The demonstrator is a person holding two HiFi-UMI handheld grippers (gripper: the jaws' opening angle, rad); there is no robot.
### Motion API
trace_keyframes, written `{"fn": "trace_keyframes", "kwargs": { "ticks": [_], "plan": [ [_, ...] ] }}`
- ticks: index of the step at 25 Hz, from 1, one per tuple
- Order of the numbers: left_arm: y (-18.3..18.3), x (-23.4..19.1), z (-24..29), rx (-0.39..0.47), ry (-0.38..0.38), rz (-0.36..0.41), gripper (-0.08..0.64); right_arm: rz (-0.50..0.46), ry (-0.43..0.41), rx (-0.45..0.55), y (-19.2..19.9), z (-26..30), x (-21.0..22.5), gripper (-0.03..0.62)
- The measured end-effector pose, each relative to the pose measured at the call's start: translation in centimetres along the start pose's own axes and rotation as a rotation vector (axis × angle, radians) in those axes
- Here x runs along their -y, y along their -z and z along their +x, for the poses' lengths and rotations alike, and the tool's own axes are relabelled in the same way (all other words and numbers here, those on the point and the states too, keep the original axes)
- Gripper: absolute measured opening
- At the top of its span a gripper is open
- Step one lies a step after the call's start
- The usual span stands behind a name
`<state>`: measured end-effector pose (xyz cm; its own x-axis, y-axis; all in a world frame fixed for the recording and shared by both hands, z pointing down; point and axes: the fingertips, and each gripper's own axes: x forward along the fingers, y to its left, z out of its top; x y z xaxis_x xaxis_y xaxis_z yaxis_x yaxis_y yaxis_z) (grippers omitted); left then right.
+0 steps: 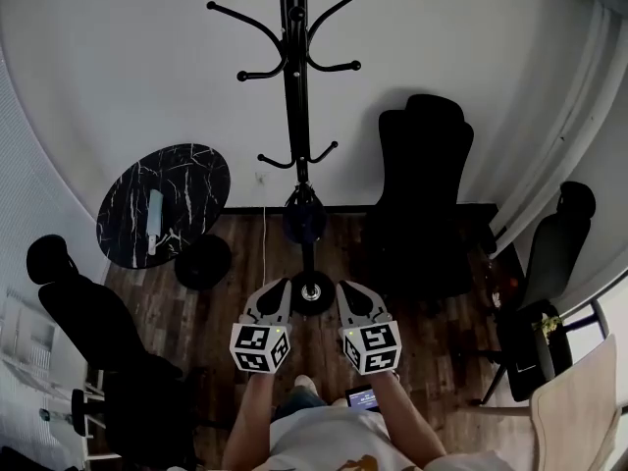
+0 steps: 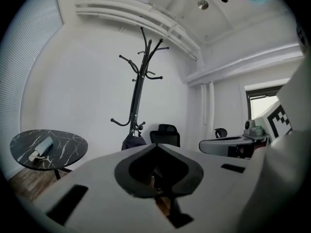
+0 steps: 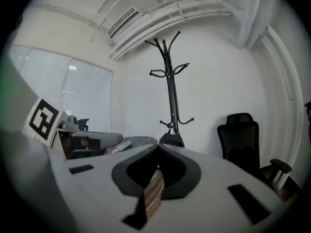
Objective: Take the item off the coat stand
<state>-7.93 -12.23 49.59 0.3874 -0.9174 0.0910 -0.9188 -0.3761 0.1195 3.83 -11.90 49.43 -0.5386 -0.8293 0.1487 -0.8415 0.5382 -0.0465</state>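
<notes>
You are aiming the left gripper [image 1: 282, 290] and right gripper [image 1: 345, 292] at the stand [image 1: 294, 86], jaws closed and empty. A bag [image 1: 304, 219] is hanging low on it.

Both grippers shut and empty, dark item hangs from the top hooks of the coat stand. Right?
Not quite. The dark item hangs low on the coat stand, below its lower hooks; the top hooks are bare, as the head view shows. The left gripper and right gripper are shut and empty.
</notes>
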Motion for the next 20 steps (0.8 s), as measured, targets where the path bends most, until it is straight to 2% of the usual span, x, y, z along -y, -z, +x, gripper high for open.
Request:
{"fn": "trace_keyframes", "kwargs": {
  "ticks": [12, 17, 20],
  "plan": [
    [-0.7, -0.3, -0.6, 0.02, -0.029, -0.006, 0.02, -0.021, 0.022, -0.016, 0.0, -0.8, 0.3, 0.011],
    [-0.3, 0.7, -0.8, 0.004, 0.033, -0.006, 0.02, -0.013, 0.011, -0.016, 0.3, -1.0, -0.1, 0.011],
    [-0.3, 0.8, -1.2, 0.009, 0.043, 0.006, 0.02, -0.01, 0.005, -0.018, 0.5, -1.2, -0.2, 0.011]
  ]
}}
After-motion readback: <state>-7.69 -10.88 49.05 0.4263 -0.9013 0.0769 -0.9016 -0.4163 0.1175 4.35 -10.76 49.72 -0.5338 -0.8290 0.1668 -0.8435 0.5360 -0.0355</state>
